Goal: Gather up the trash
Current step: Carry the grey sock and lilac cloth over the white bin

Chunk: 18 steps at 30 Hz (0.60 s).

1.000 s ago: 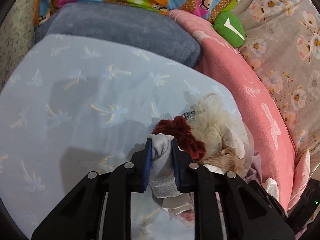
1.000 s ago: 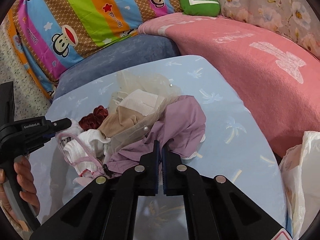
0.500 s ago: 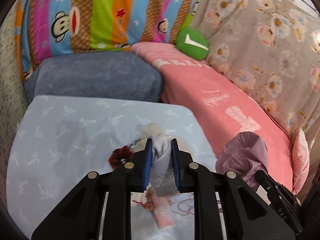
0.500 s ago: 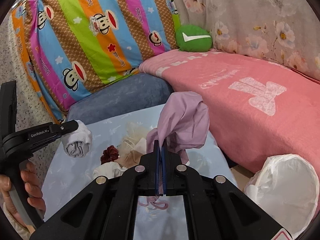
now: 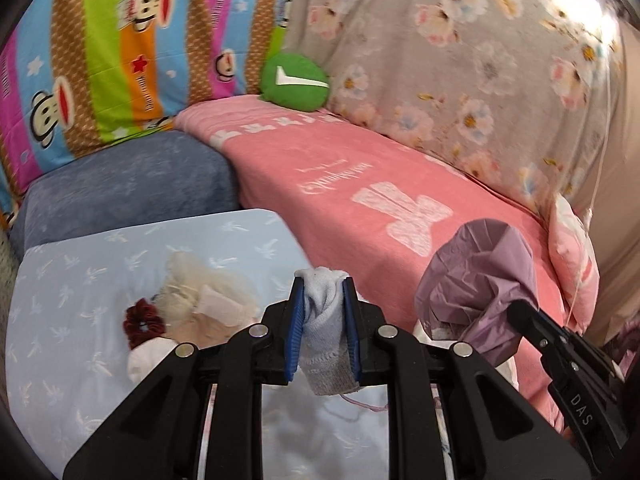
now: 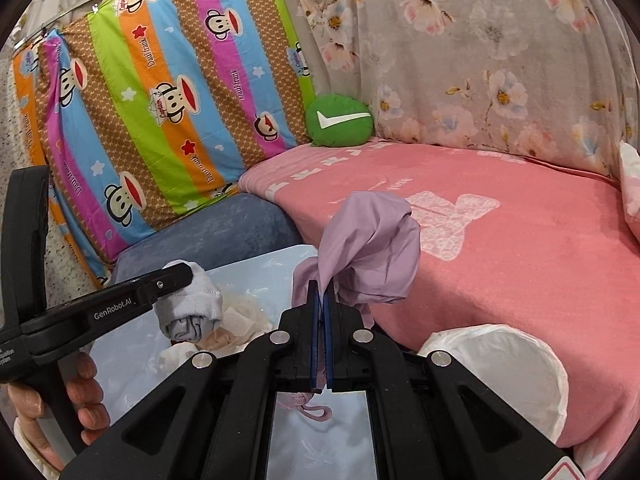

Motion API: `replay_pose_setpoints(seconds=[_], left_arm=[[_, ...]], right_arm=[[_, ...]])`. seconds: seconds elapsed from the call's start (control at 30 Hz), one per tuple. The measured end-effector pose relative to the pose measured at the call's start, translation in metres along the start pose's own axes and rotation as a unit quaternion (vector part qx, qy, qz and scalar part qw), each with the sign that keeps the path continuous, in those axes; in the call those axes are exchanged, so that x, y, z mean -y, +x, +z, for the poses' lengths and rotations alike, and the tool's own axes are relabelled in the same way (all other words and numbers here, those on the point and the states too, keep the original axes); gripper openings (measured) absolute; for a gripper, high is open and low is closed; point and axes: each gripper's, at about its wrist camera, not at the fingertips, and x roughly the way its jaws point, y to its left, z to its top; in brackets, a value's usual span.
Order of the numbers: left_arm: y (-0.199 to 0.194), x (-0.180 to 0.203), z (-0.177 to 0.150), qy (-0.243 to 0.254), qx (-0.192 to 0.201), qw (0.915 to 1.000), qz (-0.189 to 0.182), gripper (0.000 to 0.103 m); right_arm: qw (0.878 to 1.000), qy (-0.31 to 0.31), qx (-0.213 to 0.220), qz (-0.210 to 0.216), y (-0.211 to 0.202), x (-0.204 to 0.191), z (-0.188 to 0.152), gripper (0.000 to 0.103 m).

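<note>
Since one second ago both grippers have risen from the pile on the light blue table (image 5: 72, 280), each carrying an item with it; the views, then close over the heap, now take in the pink blanket (image 5: 360, 184) and the hanging sheets behind. The left gripper (image 5: 323, 328) is clamped on a grey-white sock (image 5: 324, 332), which bulges above the blue pads and hangs below them, clear of the table; the right gripper (image 6: 320, 340) has its jaws pressed nearly together on a thin fold of the lilac garment (image 6: 372, 248), which balloons above the tips while a pink cord loop dangles beneath. The remaining pile (image 5: 192, 312), comprising a dark red scrunchie (image 5: 142, 322), cream netting and pale cloth, lies on the table to the left of the left gripper and is untouched by either tool. A white bag (image 6: 500, 364), its mouth open, sits beside the table against the edge of the pink blanket, to the right of and below the right gripper. Judgement: two items are lifted but not yet deposited, so collection is partly done; the next step is likely to carry both over the bag and release. Risk noted: the lilac garment is held by a slim pinch only and could slip in transit.
</note>
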Motion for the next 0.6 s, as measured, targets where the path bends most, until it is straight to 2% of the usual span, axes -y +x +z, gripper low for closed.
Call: replay_pose_setpoints(seconds=[0.3,0.6], left_arm=[[0.017,0.078,-0.011,0.065,-0.019,0.9969,-0.039,0.019],[0.030,0.131,-0.020,0.113,-0.032,0.9911,-0.062,0.019]], right_arm=[[0.999,0.030,0.002,-0.044,-0.029,0.070,-0.009,0.002],[0.996,0.044,-0.001,-0.072,-0.043,0.109,-0.018,0.002]])
